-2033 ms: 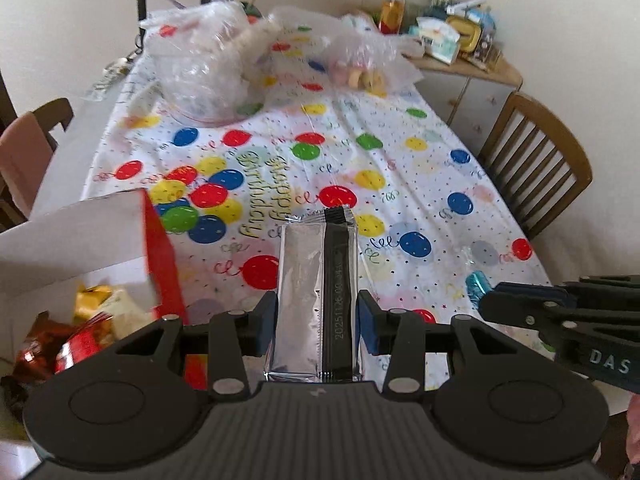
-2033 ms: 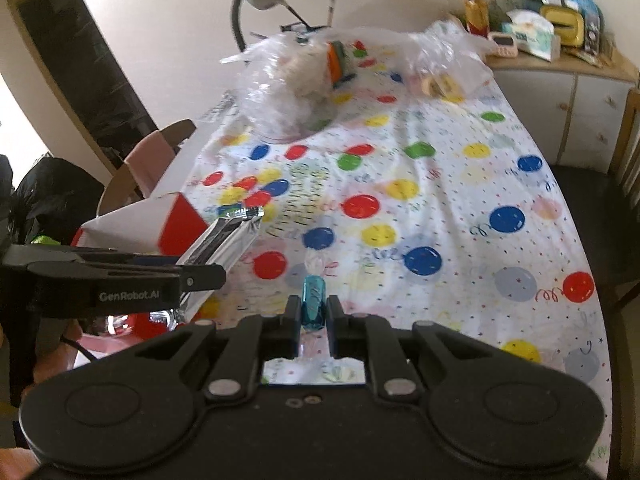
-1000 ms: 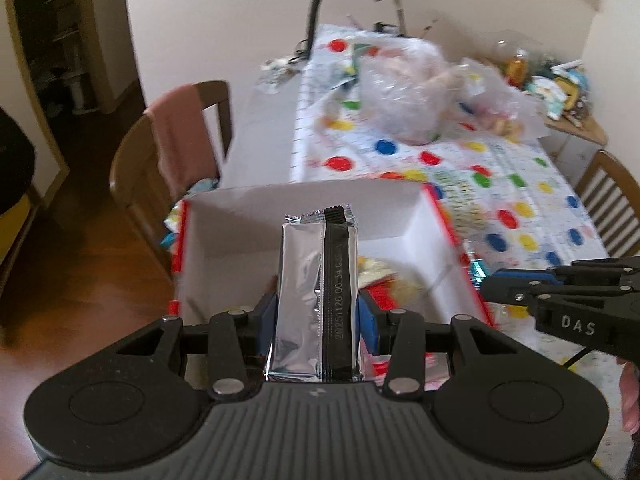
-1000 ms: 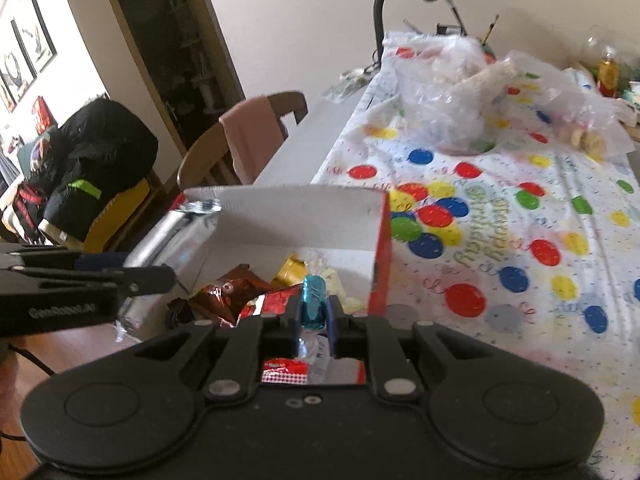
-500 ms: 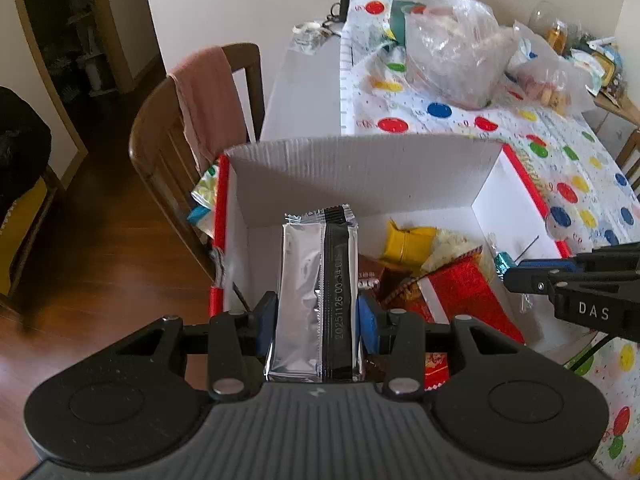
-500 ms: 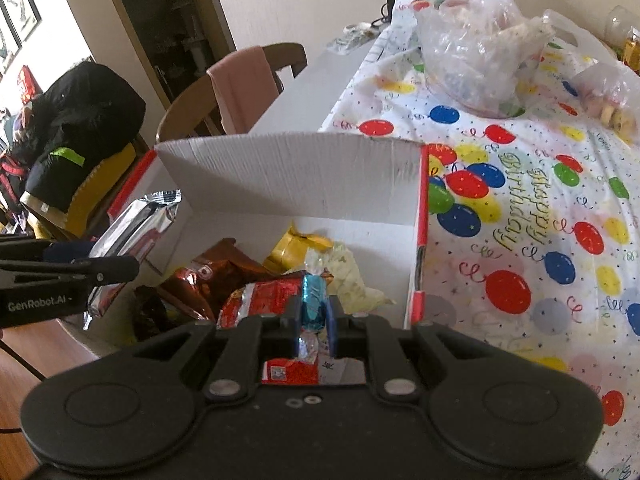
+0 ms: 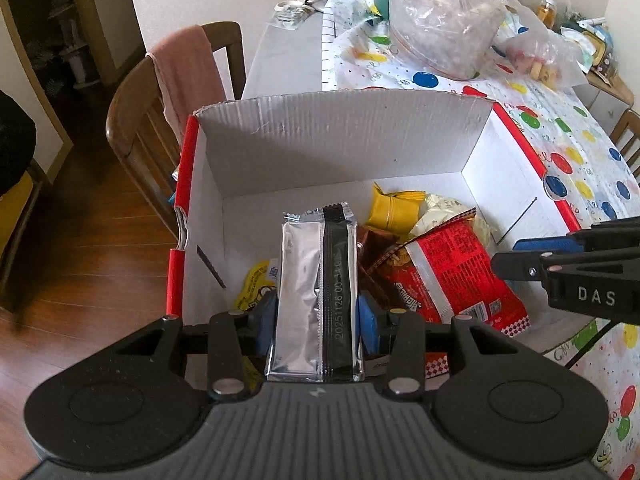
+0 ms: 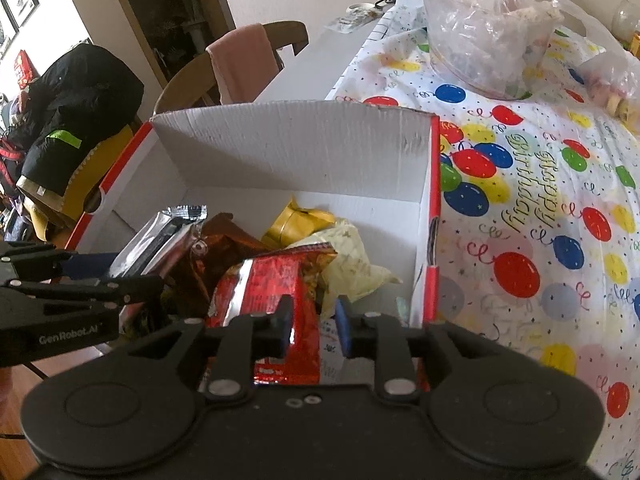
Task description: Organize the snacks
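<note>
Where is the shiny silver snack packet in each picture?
Left wrist view: the silver packet stands at centre, clamped in the left gripper.
Right wrist view: it is at the left, over the box.
Shared landmark: the red snack bag.

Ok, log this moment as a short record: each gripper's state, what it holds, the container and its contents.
left gripper: shut on silver snack pack, above the box
right gripper: open, nothing between its fingers, over the box
container: white cardboard box with red edges, on the balloon tablecloth
contents: red snack bag, yellow packet, brown wrapper
</note>
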`<state>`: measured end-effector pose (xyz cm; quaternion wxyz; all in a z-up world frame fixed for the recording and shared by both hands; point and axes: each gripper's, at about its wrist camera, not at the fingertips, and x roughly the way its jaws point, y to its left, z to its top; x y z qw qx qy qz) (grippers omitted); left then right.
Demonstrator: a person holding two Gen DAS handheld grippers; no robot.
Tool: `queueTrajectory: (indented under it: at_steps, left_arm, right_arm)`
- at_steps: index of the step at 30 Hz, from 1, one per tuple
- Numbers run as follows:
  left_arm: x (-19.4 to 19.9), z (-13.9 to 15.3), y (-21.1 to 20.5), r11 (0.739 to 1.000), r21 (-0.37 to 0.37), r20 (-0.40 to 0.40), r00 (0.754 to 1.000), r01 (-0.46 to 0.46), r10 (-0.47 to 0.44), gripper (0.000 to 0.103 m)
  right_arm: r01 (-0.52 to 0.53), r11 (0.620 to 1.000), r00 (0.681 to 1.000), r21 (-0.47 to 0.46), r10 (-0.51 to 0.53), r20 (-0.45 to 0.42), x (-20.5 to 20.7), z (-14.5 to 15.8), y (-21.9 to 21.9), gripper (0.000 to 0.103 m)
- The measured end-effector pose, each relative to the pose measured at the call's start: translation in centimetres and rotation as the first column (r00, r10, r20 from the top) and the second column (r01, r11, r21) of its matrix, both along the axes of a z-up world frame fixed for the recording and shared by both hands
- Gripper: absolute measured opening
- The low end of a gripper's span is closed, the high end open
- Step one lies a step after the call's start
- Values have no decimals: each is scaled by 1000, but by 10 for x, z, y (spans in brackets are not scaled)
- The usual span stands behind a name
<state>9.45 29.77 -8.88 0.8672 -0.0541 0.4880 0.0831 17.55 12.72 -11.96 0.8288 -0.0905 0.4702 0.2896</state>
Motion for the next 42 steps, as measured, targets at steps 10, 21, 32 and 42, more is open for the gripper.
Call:
queueTrajectory:
  at_steps: [10,21,32,42]
  left_arm:
    - [-11,4,-5,1000,-14,42,999,-14,14,58]
    - [-33,37,-12,999,-40,146,989,-15,21,72]
    - [-61,76,-20,999,-33,257,966,-16,24,79]
    - [-89,99,-31,999,-43,357,934,-14,28,100]
  right_arm:
    - [-1,999,1000,36,1,15,-14,8,-8,34]
    - [14,990,996,138,-26,87,-41,44,-30,63]
    - [26,973,984,230,-65,168,-70,81,-57,89]
    - [26,965,964,261,-94,250,-97,100,-75,102]
